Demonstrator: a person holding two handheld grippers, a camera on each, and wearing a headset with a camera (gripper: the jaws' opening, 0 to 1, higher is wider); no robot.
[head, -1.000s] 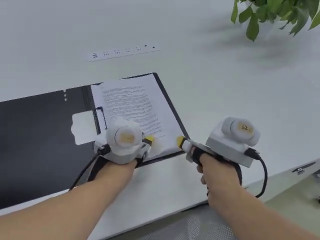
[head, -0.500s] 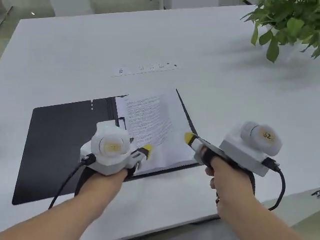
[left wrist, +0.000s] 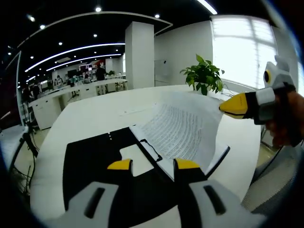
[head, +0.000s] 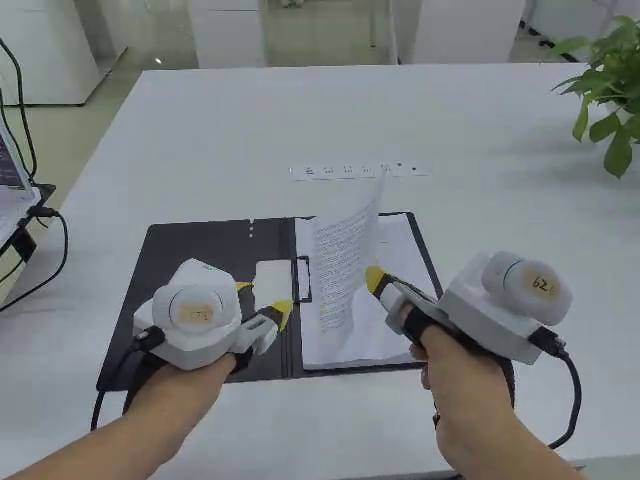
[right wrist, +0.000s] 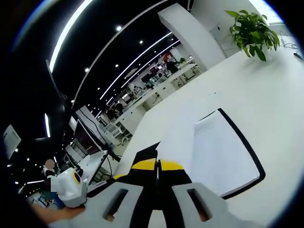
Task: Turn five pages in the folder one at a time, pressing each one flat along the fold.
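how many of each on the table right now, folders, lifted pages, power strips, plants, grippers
folder: 1
lifted page: 1
power strip: 1
plant: 1
grippers: 2 (left gripper, right gripper)
total: 6

- The folder (head: 190,250) lies open on the table (head: 500,140), at the lower centre of the head view.
- A power strip (head: 350,170) lies on the table just above the folder's top edge.
- A plant (head: 605,90) sits in the upper right corner, well apart from the folder.
- One page (head: 345,265) stands up at the folder's middle, left of the page stack (head: 405,260) on its right half.
- The right gripper (head: 375,278) is right of that page, with its tips on the page's free edge.
- The left gripper (head: 262,300) is over the folder's left half, left of the standing page and near a slip (head: 272,278) lying there.
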